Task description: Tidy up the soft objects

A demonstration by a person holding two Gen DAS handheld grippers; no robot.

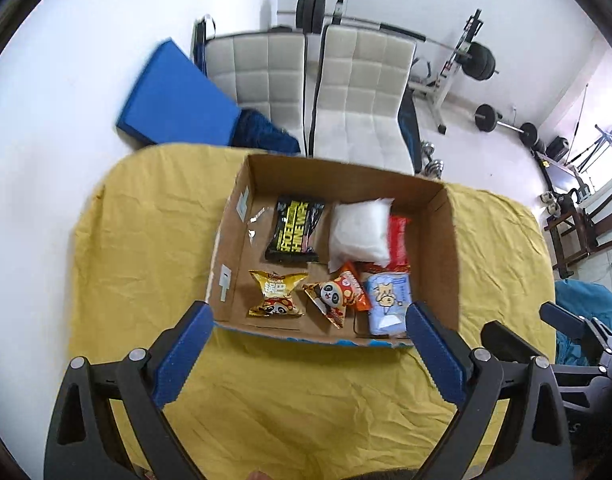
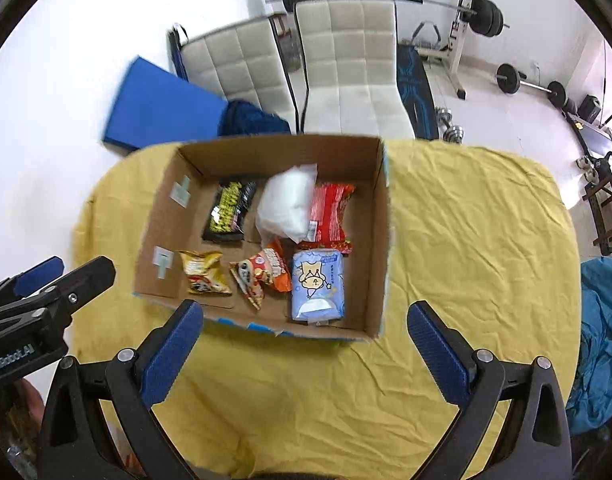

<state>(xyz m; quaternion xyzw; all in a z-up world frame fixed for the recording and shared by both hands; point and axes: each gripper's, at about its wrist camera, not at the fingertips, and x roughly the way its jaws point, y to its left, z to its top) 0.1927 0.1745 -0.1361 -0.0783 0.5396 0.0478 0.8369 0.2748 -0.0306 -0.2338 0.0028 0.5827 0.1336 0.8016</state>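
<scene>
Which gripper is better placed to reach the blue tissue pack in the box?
Left, probably. The left gripper is open and faces the cardboard box, with the blue tissue pack just beyond its right finger. The right gripper, also open, is centered over the box's right edge.

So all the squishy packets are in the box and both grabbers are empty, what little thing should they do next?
Probably just ease both away. The left gripper and right gripper hang open, holding nothing, and every packet in sight, like the blue tissue pack, lies inside the cardboard box. No loose packet shows on the yellow cloth.
</scene>
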